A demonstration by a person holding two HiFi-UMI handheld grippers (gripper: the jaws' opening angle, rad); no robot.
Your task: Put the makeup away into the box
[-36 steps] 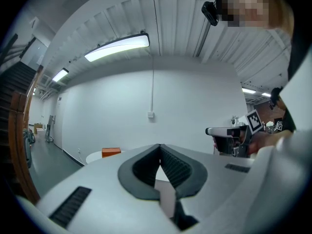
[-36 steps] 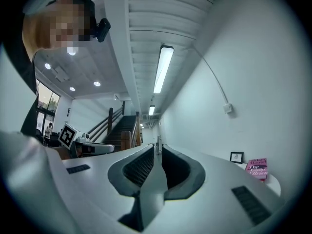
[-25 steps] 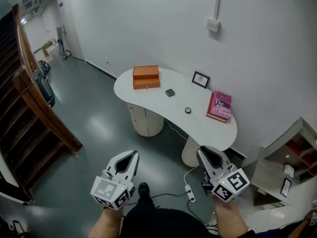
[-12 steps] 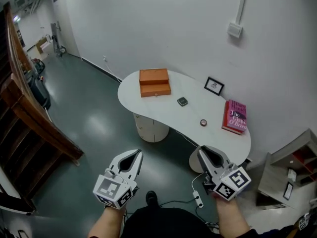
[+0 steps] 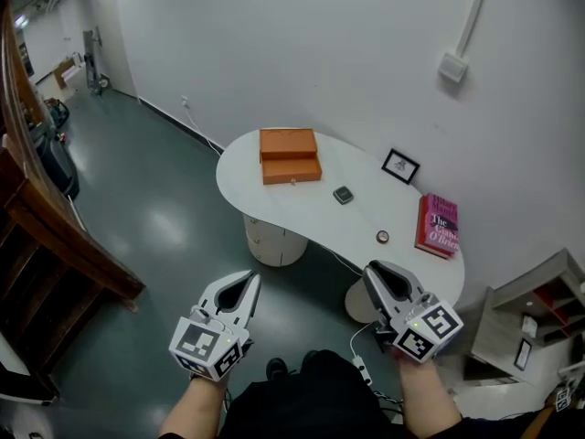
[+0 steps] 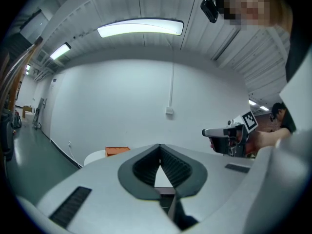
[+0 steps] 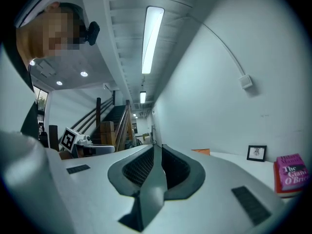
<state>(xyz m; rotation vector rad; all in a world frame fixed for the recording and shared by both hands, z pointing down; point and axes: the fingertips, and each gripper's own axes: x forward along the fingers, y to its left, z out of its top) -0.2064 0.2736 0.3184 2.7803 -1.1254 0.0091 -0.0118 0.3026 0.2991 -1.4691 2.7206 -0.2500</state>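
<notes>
Jaws of the left gripper (image 5: pixel 243 283) meet at their tips with nothing between them. Beyond, on the white table (image 5: pixel 302 210), stand the orange box (image 5: pixel 290 155), a square compact (image 5: pixel 343 195) and a round compact (image 5: pixel 382 237). The right gripper (image 5: pixel 377 274) is likewise closed and empty.

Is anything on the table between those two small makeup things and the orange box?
Only bare tabletop separates the dark square case from the orange box; that case sits roughly between the round pot and the box.

The floor (image 5: pixel 155 231) is glossy, table (image 5: pixel 294 205) smooth, box (image 5: pixel 289 144) matt, stair rail (image 5: pixel 57 238) wooden.
</notes>
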